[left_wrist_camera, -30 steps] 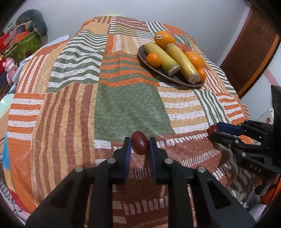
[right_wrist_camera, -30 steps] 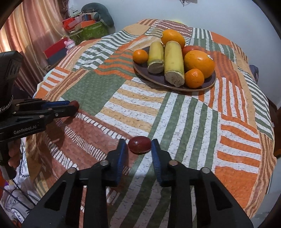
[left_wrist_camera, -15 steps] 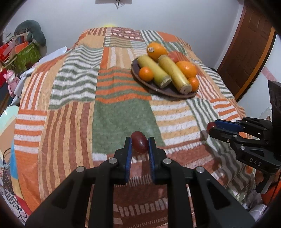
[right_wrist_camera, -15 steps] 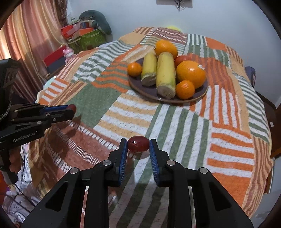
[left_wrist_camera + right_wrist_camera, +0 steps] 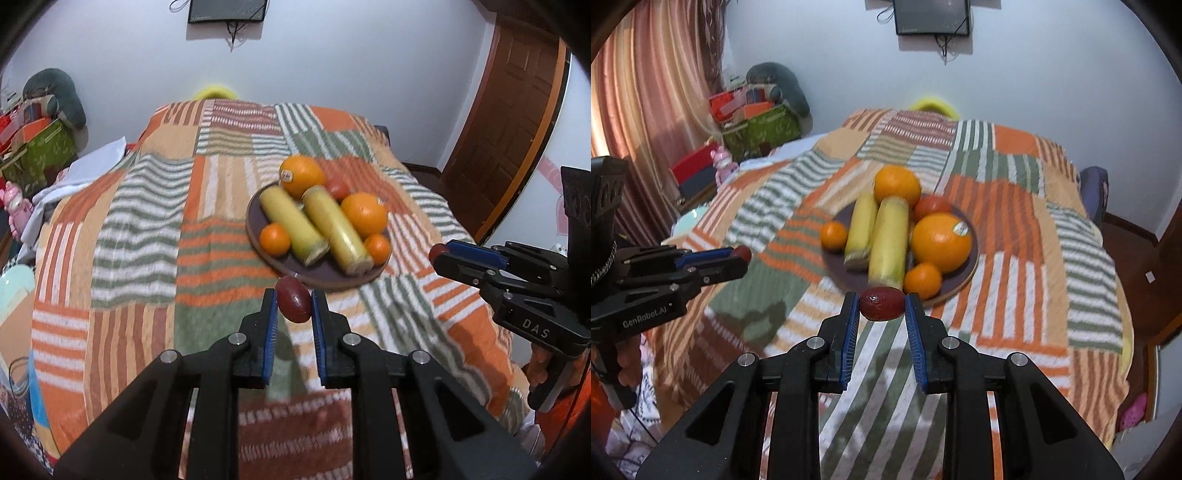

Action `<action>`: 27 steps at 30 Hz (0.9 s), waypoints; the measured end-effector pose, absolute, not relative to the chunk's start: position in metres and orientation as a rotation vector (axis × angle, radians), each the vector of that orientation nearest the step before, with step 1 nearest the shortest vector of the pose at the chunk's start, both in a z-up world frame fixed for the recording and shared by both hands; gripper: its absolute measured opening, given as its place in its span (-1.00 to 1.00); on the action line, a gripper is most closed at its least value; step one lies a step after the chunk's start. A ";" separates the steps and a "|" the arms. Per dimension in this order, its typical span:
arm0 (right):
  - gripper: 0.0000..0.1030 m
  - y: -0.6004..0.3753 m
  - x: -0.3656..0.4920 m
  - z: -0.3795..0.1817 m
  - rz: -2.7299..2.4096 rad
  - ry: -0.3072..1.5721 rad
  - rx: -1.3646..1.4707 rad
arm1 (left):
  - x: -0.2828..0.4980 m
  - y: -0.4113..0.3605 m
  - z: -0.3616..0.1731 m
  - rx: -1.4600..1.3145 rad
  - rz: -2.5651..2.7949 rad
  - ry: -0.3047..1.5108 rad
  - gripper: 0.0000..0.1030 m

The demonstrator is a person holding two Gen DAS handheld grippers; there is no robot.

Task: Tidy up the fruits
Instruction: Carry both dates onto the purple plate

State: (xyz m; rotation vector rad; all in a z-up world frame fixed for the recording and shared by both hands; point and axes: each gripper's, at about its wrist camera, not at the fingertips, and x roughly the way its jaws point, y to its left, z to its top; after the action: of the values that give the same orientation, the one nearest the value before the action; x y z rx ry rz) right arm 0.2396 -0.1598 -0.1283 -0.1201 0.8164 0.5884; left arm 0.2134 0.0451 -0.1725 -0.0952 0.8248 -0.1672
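Left tool [image 5: 293, 306] clamps a dark red fruit [image 5: 293, 305], held above the patchwork bedspread [image 5: 140, 206] just short of the brown plate [image 5: 255, 236]. Right tool [image 5: 882, 306] likewise pinches its own red fruit [image 5: 882, 303] at the plate's near rim

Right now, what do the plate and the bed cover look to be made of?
Plate: dark brown with a thin pale rim, matte; maybe glazed ceramic or wood, the blur leaves it open. Bed cover: woven or quilted cloth patchwork, soft, with puckered stripes and ripples.
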 end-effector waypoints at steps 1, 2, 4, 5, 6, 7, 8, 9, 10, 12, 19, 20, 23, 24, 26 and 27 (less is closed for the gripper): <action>-0.55 -0.160 0.241 -0.126 0.587 0.810 -0.118 | 0.217 0.044 -0.171 -0.095 -0.171 0.819 -0.66; -0.55 -0.160 0.245 -0.124 0.587 0.802 -0.117 | 0.220 0.042 -0.170 -0.095 -0.173 0.815 -0.66; -0.55 -0.161 0.251 -0.122 0.588 0.791 -0.116 | 0.230 0.040 -0.167 -0.096 -0.180 0.805 -0.66; -0.55 -0.160 0.255 -0.121 0.589 0.785 -0.114 | 0.234 0.039 -0.166 -0.096 -0.182 0.803 -0.66; -0.55 -0.160 0.259 -0.120 0.590 0.781 -0.113 | 0.239 0.038 -0.165 -0.097 -0.185 0.799 -0.66; -0.55 -0.160 0.262 -0.119 0.592 0.778 -0.113 | 0.243 0.038 -0.164 -0.097 -0.186 0.796 -0.66; -0.55 -0.159 0.265 -0.120 0.594 0.775 -0.113 | 0.248 0.037 -0.164 -0.097 -0.186 0.793 -0.66; -0.55 -0.157 0.269 -0.120 0.595 0.772 -0.113 | 0.253 0.037 -0.163 -0.097 -0.187 0.791 -0.66; -0.55 -0.156 0.272 -0.120 0.596 0.770 -0.113 | 0.258 0.036 -0.163 -0.094 -0.186 0.789 -0.66; -0.55 -0.154 0.282 -0.120 0.597 0.764 -0.112 | 0.269 0.036 -0.163 -0.086 -0.181 0.783 -0.66; -0.55 -0.147 0.313 -0.123 0.586 0.751 -0.103 | 0.302 0.039 -0.173 -0.079 -0.175 0.787 -0.66; -0.54 -0.146 0.316 -0.125 0.585 0.752 -0.102 | 0.306 0.041 -0.176 -0.080 -0.174 0.790 -0.66; -0.54 -0.142 0.327 -0.129 0.580 0.757 -0.106 | 0.320 0.045 -0.185 -0.082 -0.166 0.803 -0.66; -0.54 -0.140 0.331 -0.131 0.580 0.759 -0.110 | 0.325 0.047 -0.189 -0.085 -0.163 0.810 -0.66; -0.54 -0.135 0.336 -0.135 0.576 0.762 -0.118 | 0.334 0.051 -0.197 -0.096 -0.161 0.824 -0.66; -0.54 -0.133 0.339 -0.136 0.574 0.763 -0.121 | 0.336 0.051 -0.199 -0.099 -0.158 0.829 -0.66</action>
State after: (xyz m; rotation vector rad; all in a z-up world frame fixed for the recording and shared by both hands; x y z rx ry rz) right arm 0.3389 -0.1332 -0.1362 -0.1210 0.7632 0.5741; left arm 0.3362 0.0507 -0.1991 -0.0987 0.8290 -0.1576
